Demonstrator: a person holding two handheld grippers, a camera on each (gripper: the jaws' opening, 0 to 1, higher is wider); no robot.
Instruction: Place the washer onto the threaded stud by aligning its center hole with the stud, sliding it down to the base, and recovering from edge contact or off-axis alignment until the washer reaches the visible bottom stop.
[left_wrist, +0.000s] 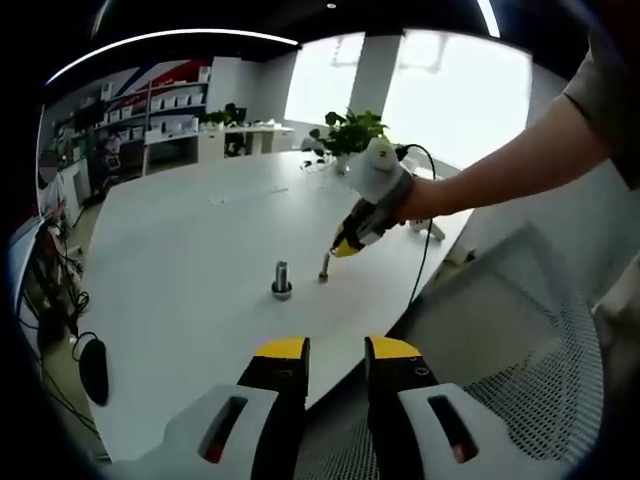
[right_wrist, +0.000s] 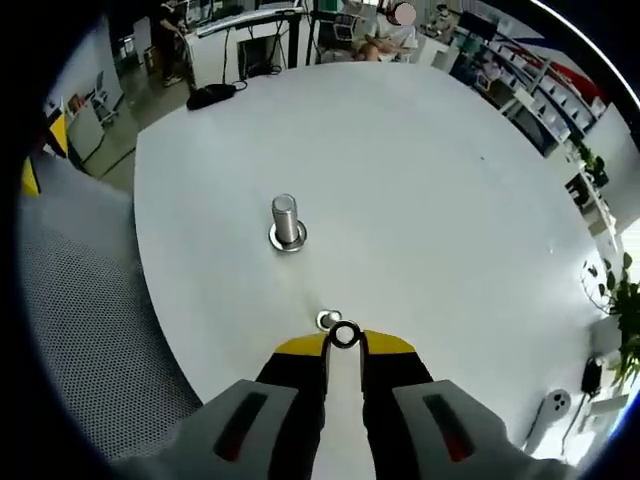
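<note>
Washer (right_wrist: 345, 335) — pinched between the tips of the right gripper (right_wrist: 344, 343), held edge-on just above the white table (right_wrist: 450, 200), near the table edge closest to the person. A second small metal ring (right_wrist: 326, 320) lies on the table just beyond the tips. Threaded stud (right_wrist: 285, 221) stands upright on its round base, further in from that edge, apart from the washer. Left gripper (left_wrist: 336, 347) hangs beyond the table edge, jaws slightly apart, gripping nothing. A potted plant (left_wrist: 349, 135) sits at the far edge. No legible writing.
</note>
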